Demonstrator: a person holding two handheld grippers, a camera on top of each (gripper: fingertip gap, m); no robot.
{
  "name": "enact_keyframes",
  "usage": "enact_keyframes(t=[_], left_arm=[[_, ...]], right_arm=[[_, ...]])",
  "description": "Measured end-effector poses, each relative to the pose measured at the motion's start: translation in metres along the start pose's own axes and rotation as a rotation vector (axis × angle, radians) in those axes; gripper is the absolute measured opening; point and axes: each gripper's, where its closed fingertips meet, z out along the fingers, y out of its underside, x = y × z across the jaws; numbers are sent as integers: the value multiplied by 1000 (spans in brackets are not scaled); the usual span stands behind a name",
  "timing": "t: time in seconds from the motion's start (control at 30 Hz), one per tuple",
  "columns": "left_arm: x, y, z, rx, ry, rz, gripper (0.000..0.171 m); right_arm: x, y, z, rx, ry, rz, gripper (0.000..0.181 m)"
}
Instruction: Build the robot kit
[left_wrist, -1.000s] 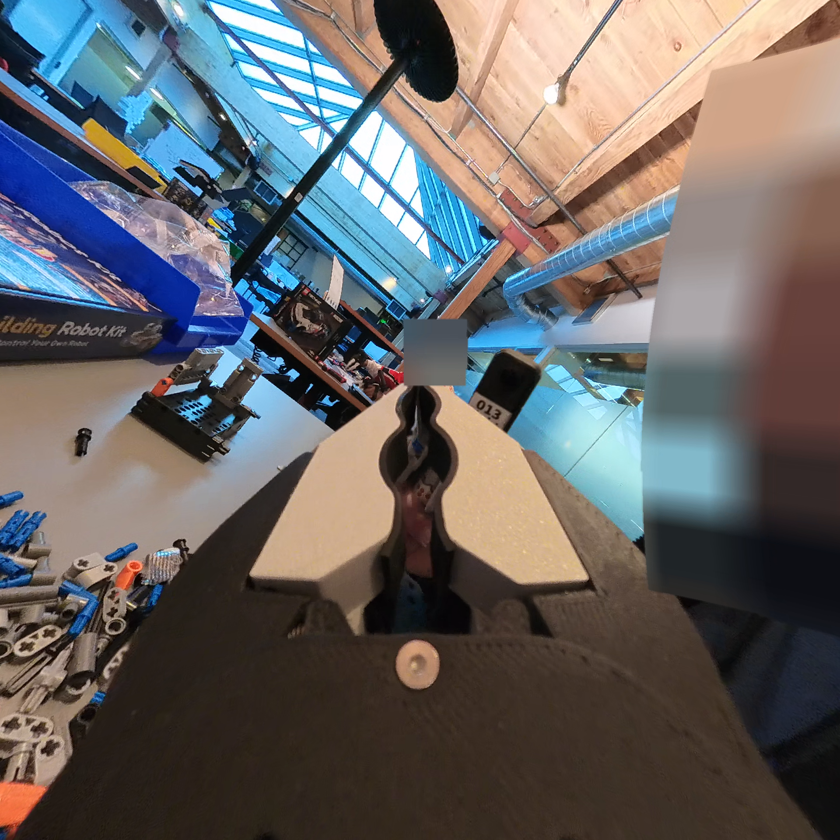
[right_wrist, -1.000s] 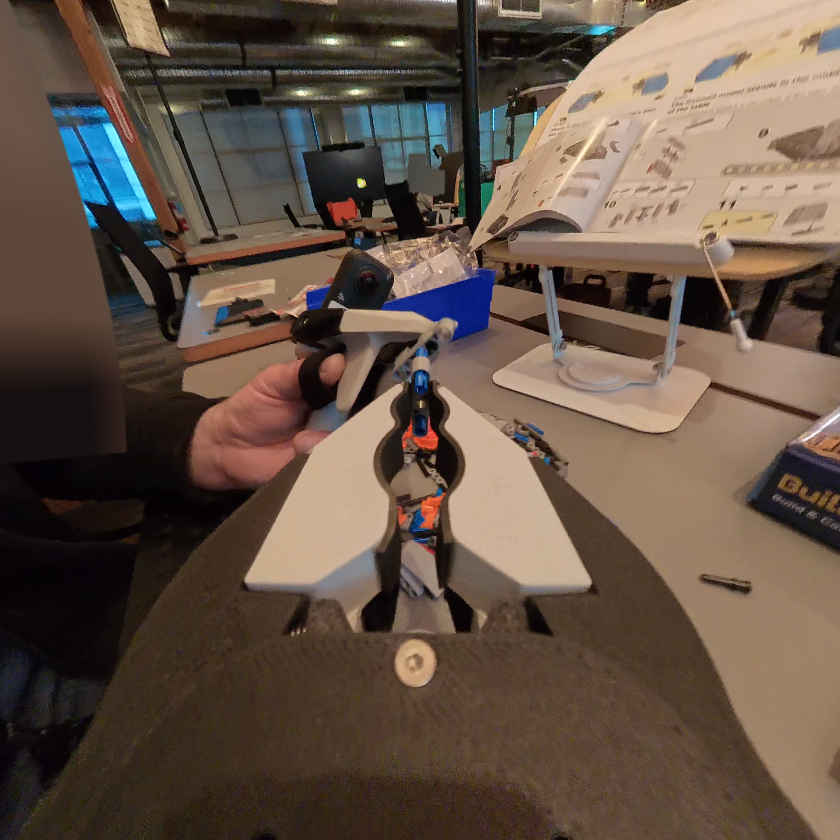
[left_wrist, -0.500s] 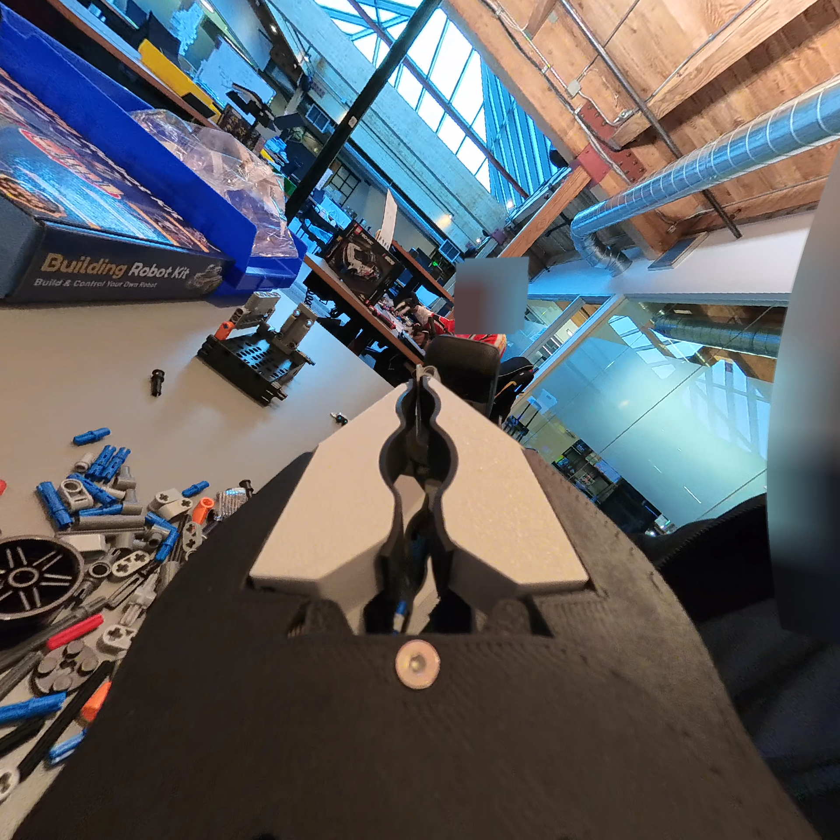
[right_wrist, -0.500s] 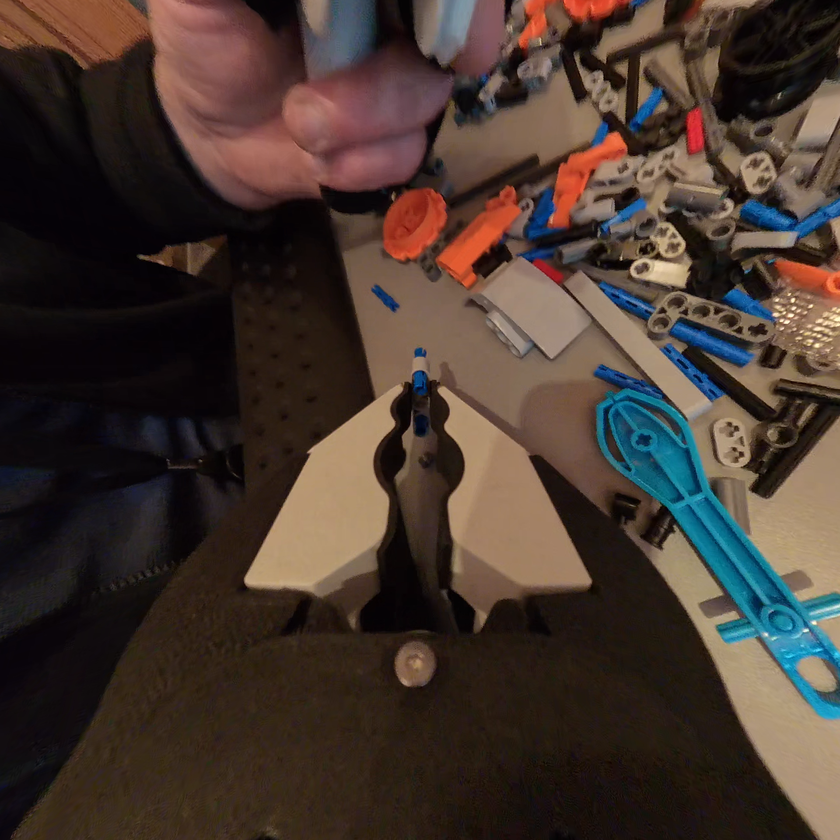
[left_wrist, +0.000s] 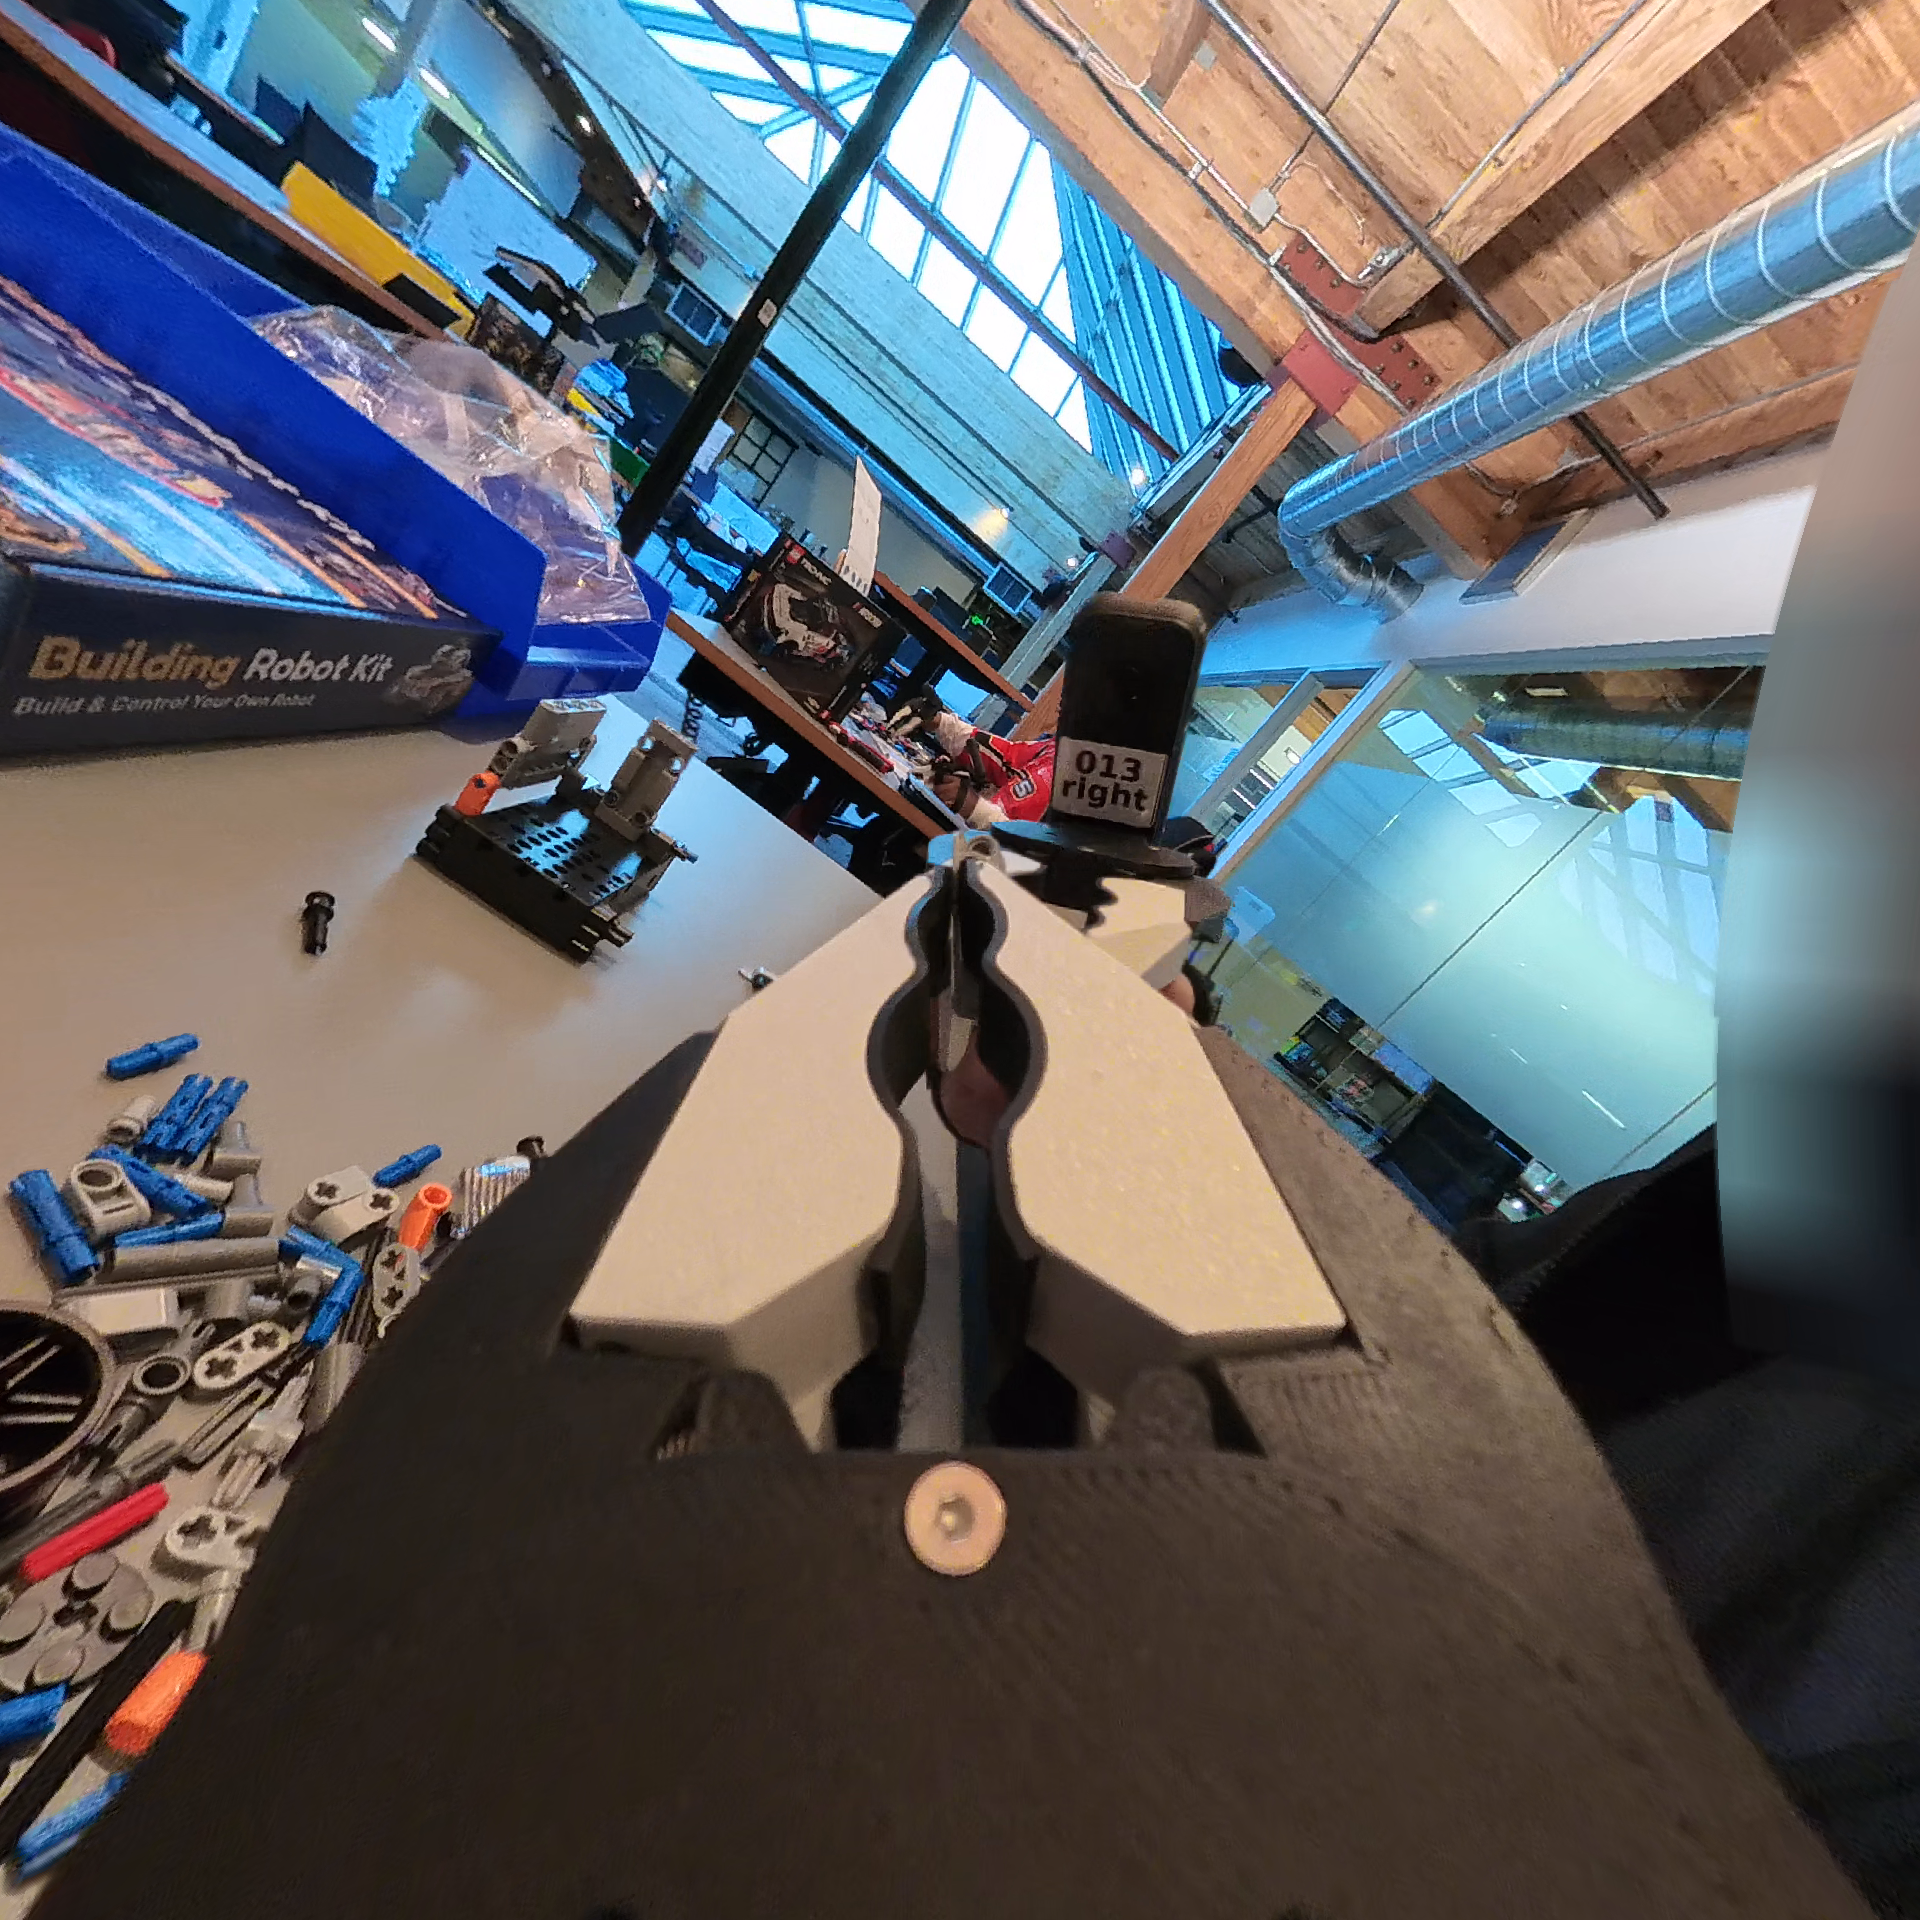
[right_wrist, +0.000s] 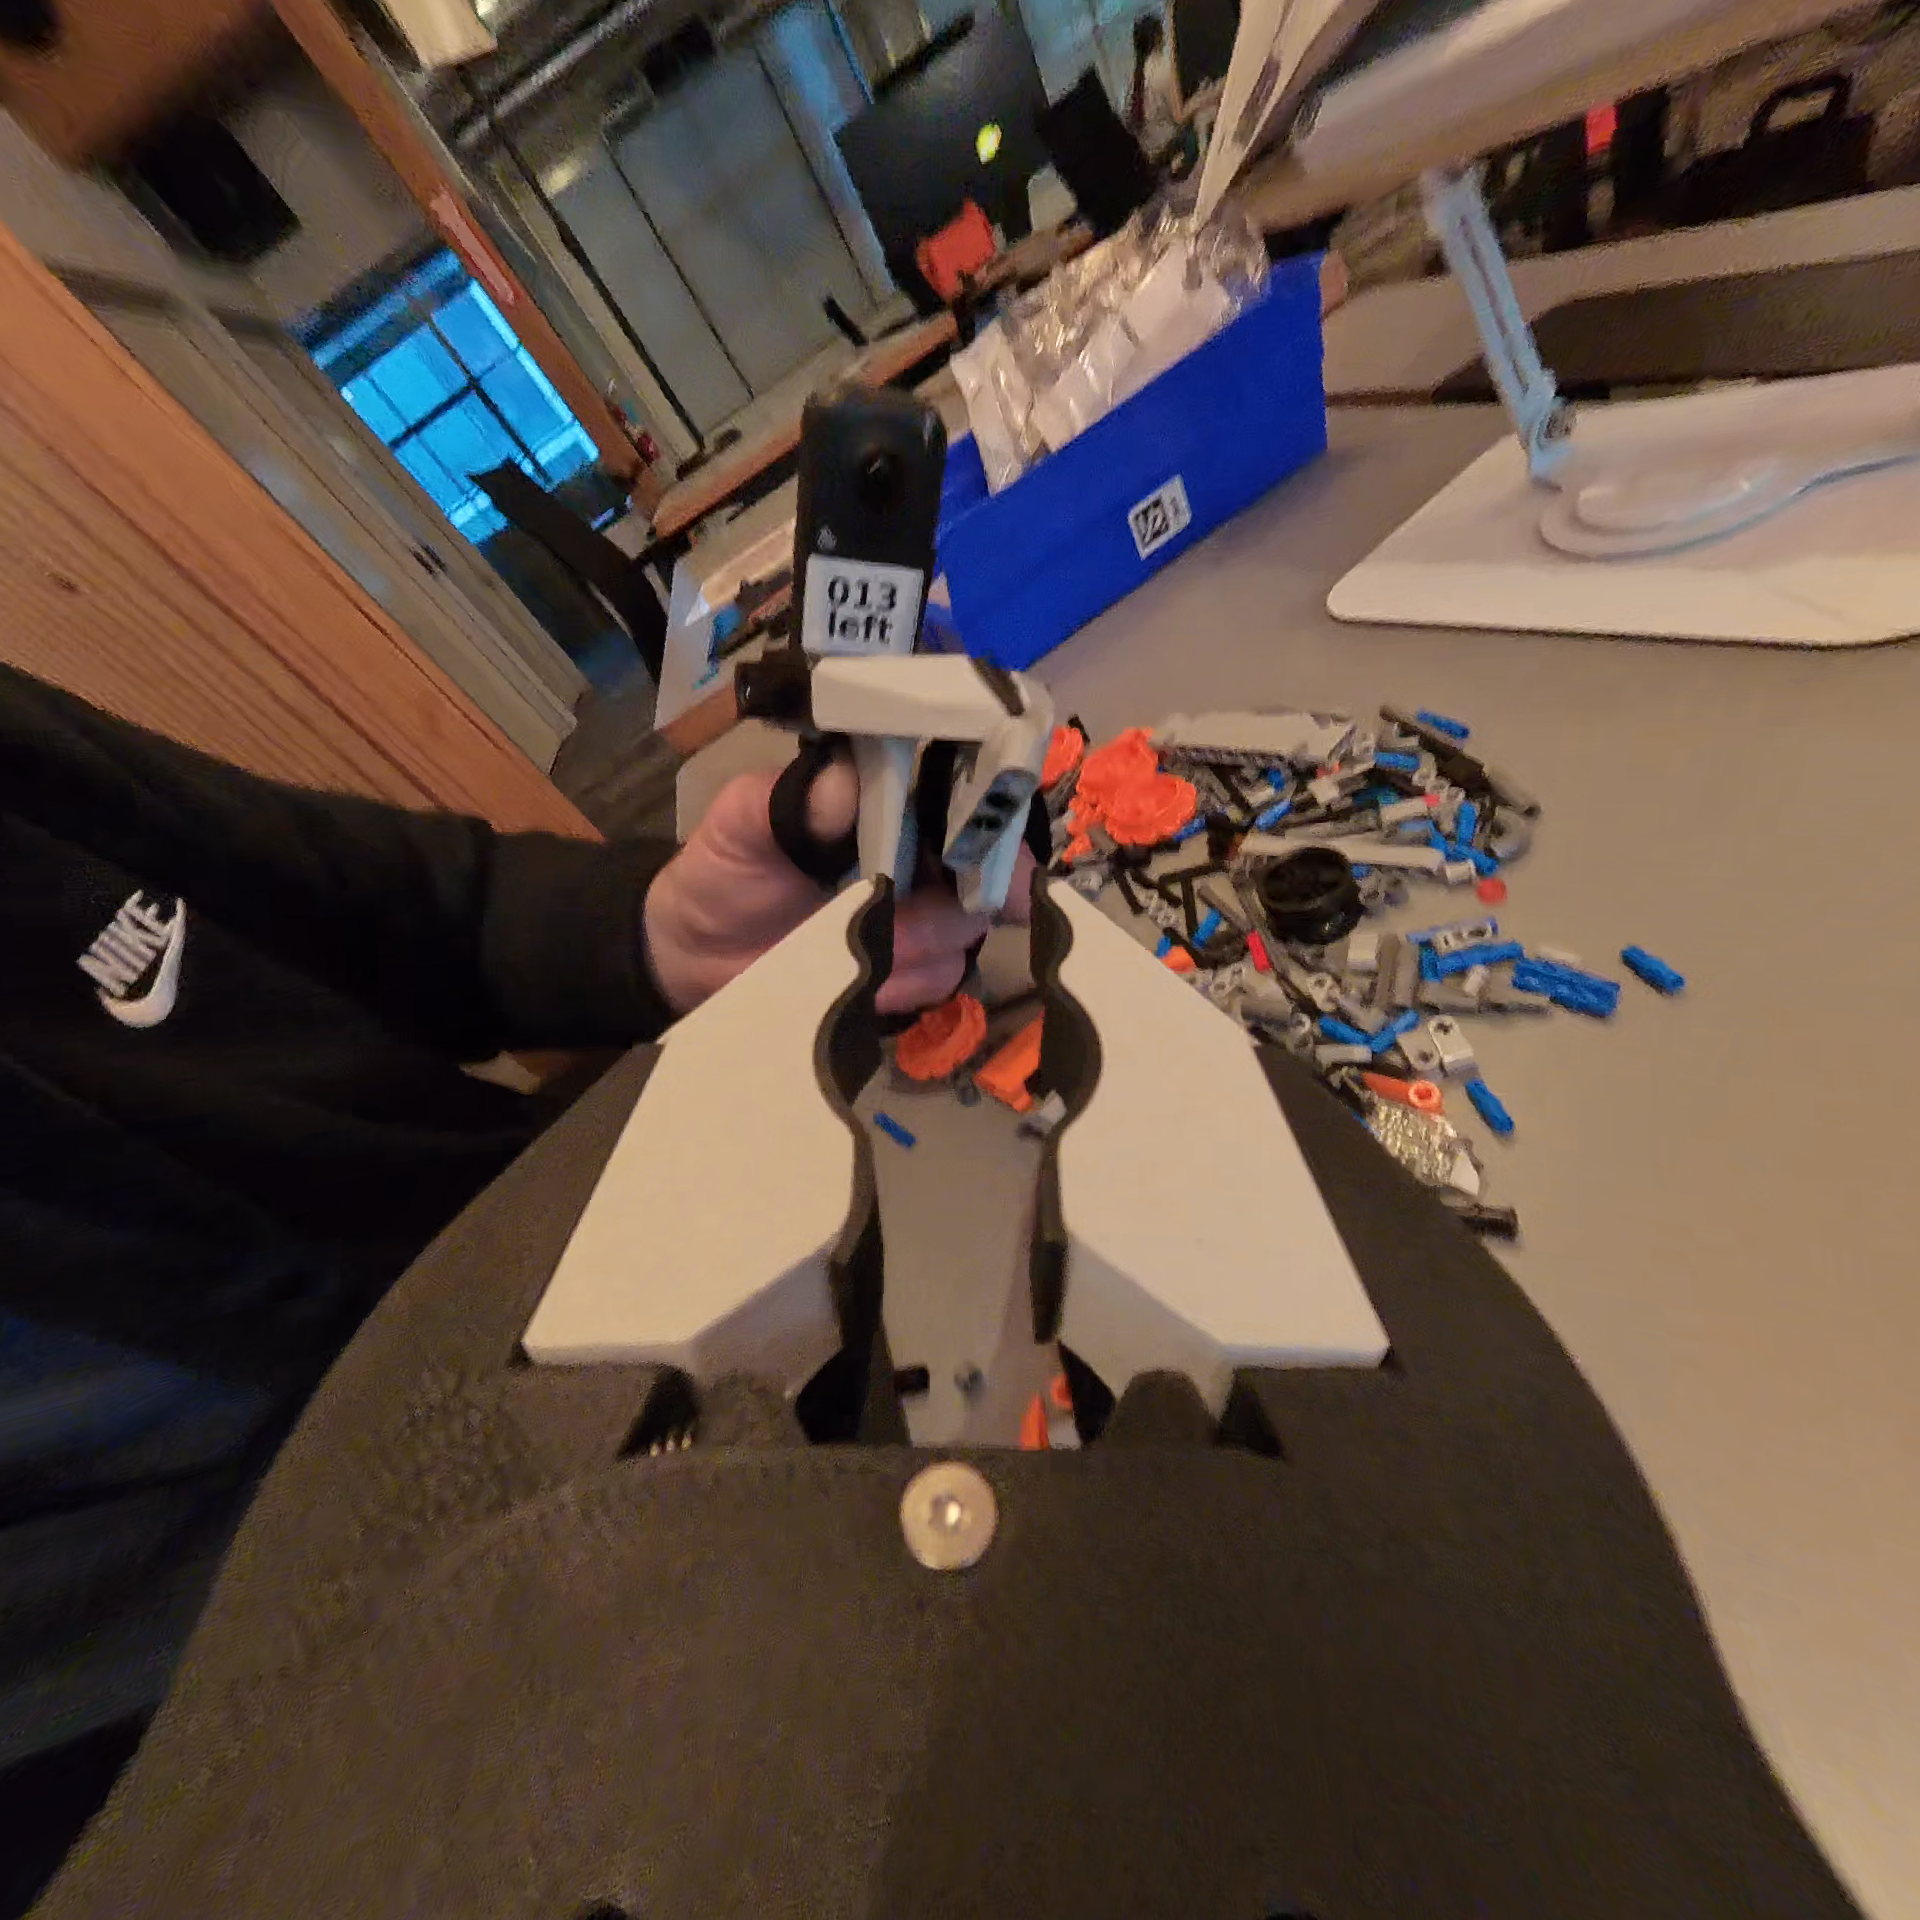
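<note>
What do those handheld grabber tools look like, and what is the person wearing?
Each gripper has a black textured body, a silver screw and two pale grey wedge-shaped fingers with wavy black inner edges. The left gripper carries a black camera bearing a white sticker. The sleeve is black.

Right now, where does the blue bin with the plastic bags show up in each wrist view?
Left wrist view: blue bin at upper left, behind the kit box.
Right wrist view: blue bin above centre, beyond the pile of loose parts.
Shared landmark: the black wheel among the loose parts.
</note>
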Motion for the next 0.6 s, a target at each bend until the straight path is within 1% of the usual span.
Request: enact_keyframes(t=[0.07, 0.1, 0.13, 0.33, 0.4, 0.43, 0.47, 0.53, 0.6], left_arm=[[2, 1, 2, 2, 0, 25, 0], [4, -1, 2, 11, 7, 28, 0], [5, -1, 2, 11, 10, 32, 0], [15, -3, 3, 21, 54, 55, 0], [17, -3, 3, 7, 52, 80, 0], [17, -4, 3, 7, 52, 85, 2], [17, -4, 2, -6, 59, 89, 8], [22, 1, 3, -52, 78, 105, 7], [23, 7, 5, -100, 76, 139, 20]], right_arm=[[-6, -4, 4, 26, -56, 39, 23], [-4, -7, 5, 46, -52, 47, 17], [-2, -8, 4, 58, -47, 44, 7], [-6, -11, 2, 73, -55, 2, 4], [-8, -11, 1, 79, -68, -3, 4], [-9, -13, 0, 86, -79, 0, 4], [-10, -14, -1, 91, -90, 1, 4], [-11, -15, -3, 89, -103, 0, 4], [-12, -13, -3, 63, -105, -14, 4]])
